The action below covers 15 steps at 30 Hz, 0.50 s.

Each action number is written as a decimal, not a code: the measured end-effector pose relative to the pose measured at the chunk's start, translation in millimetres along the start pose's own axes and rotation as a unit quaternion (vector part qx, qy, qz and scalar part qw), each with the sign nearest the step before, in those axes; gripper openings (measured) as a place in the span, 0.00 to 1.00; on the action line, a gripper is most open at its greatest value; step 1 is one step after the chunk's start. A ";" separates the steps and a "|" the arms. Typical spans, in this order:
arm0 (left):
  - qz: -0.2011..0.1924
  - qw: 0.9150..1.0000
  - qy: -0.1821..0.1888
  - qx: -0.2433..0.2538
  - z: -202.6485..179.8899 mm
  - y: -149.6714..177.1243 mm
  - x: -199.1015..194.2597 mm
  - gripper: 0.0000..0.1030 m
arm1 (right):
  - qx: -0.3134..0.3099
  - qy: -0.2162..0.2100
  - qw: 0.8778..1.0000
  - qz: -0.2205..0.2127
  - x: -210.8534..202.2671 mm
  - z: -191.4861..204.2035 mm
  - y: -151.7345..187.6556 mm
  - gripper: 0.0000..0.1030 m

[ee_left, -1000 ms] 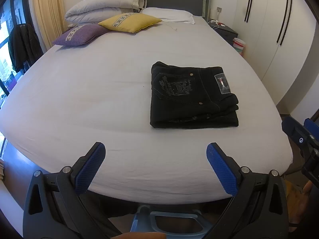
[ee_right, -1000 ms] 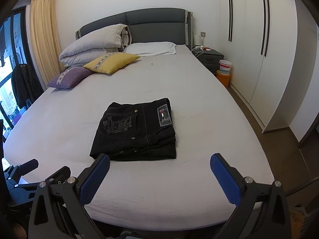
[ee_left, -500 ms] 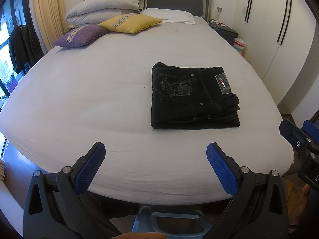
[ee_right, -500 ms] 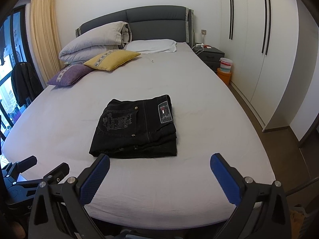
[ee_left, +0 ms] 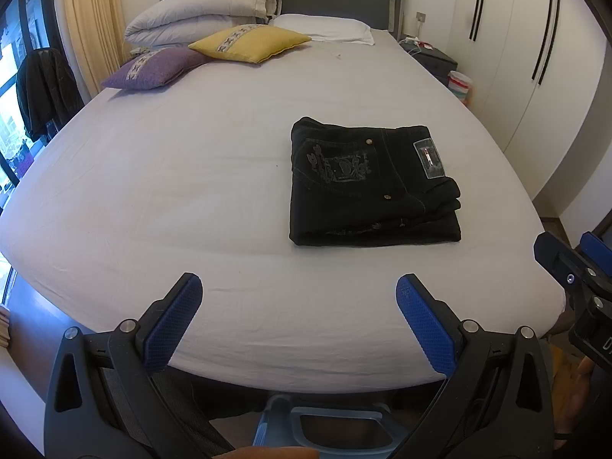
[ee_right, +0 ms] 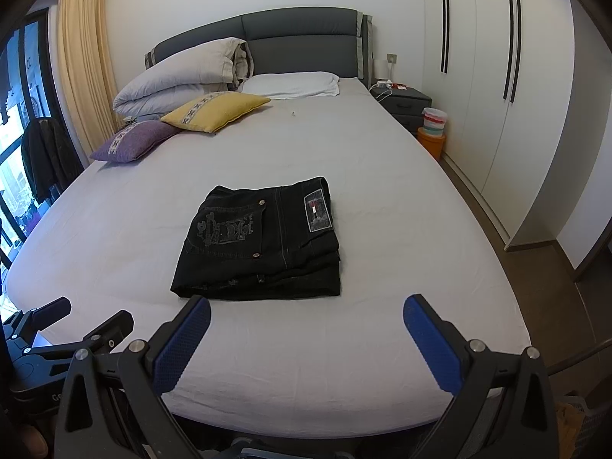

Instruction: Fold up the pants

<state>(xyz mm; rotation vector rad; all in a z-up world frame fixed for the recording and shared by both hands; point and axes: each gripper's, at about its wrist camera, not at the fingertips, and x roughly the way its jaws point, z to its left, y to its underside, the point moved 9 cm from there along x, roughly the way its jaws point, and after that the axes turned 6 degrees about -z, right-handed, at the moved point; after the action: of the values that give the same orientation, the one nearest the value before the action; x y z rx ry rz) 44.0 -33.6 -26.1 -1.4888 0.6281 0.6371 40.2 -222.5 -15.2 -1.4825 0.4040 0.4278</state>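
**poster1:** Left gripper (ee_left: 298, 287) is sitting at the bottom of its own view with the blue pads (ee_left: 174, 321) spread wide apart, gripping nothing, hanging over the near edge of the bed (ee_left: 153, 199). Anyone seeing where the pants are lying?

**poster2:** Yep. Going left to right in the left wrist view: purple cushion (ee_left: 157, 69) and yellow cushion (ee_left: 248, 42) are resting in the upper left, grey sheet is filling the middle, then the black pants (ee_left: 367, 187) are sitting right of center, folded into a neat stack, back pocket embroidery and a patch label facing up. Far right edge, part of the right gripper is poking into frame.

**poster1:** And the right wrist view?

**poster2:** Lower left, the left gripper's black frame is peeking in. Pants (ee_right: 260, 241) are lying just left of center, flat on the bed (ee_right: 420, 229), well clear of both tools. Right gripper (ee_right: 306, 306) is also gaping fully, fingers (ee_right: 432, 344) holding nothing. Over on the right, a white wardrobe (ee_right: 497, 76) is running along the wall.
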 end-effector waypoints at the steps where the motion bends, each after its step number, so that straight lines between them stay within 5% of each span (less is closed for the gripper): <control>1: 0.000 1.000 0.000 0.000 -0.1 0.3 0.4 1.00 | 0.000 0.000 1.000 0.001 0.1 0.4 1.0 1.00; 15: 0.003 1.000 0.001 0.002 0.8 3.9 4.5 1.00 | 0.000 -0.002 1.000 0.007 1.4 -3.2 5.4 1.00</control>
<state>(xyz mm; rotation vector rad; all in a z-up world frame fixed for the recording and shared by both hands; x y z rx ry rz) 44.3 -32.9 -32.0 -1.4836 0.6353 0.6390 38.6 -225.5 -20.7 -1.4791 0.4111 0.4405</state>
